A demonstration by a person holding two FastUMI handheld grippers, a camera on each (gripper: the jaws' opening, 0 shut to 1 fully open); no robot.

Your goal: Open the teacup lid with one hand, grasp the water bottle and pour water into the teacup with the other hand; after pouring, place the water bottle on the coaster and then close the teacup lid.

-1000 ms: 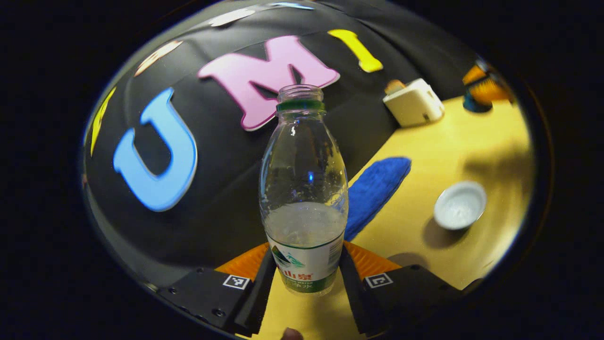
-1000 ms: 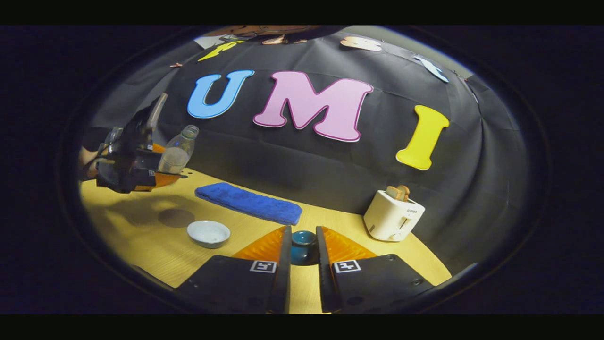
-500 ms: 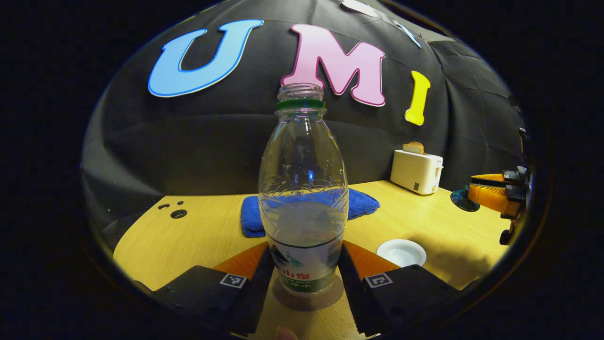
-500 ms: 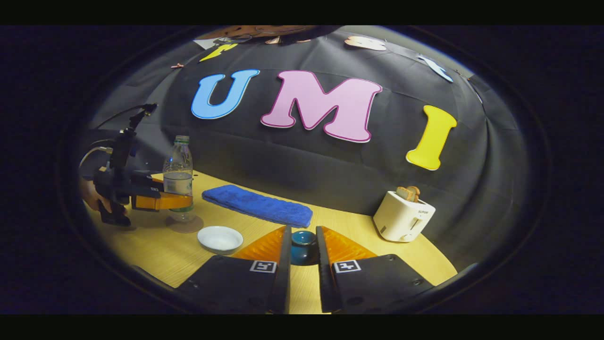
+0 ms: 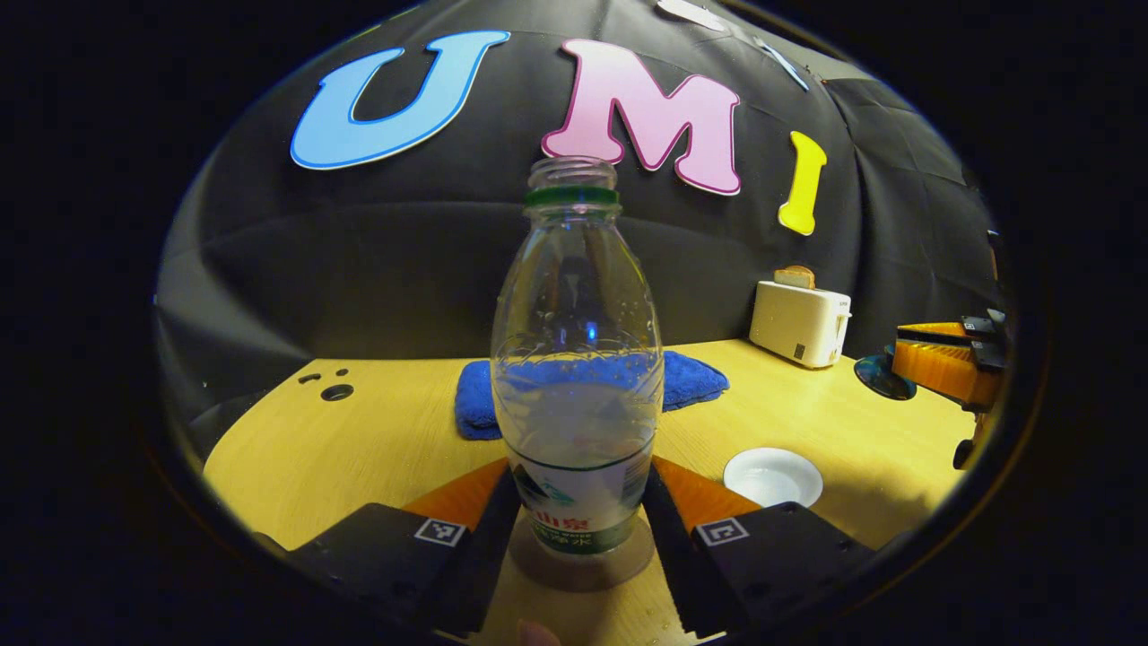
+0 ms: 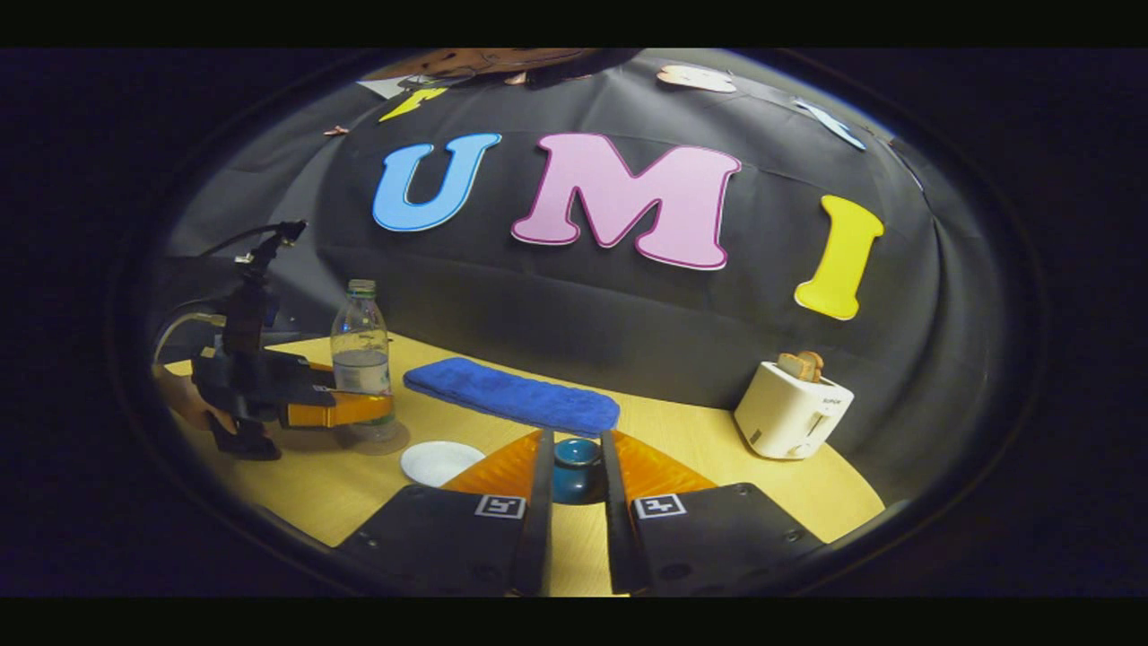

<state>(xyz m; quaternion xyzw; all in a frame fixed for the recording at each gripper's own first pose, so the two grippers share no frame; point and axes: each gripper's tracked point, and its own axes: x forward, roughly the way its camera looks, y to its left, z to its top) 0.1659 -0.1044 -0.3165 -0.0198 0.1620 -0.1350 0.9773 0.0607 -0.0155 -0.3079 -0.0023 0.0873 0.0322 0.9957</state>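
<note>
A clear water bottle, uncapped and about a third full, stands upright on a round brown coaster. My left gripper is shut on its labelled lower part. In the right gripper view the bottle and the left gripper, held by a hand, are at the far left on the coaster. The white teacup sits uncovered on the table, just right of the coaster. My right gripper is shut on the teal lid, held above the table to the right of the cup.
A folded blue cloth lies along the back of the yellow wooden table. A white toaster with bread in it stands at the back right. Small holes mark the table's far left.
The bottle went from tilted in the air to upright, then came down onto the coaster. The right gripper kept the lid and barely moved.
</note>
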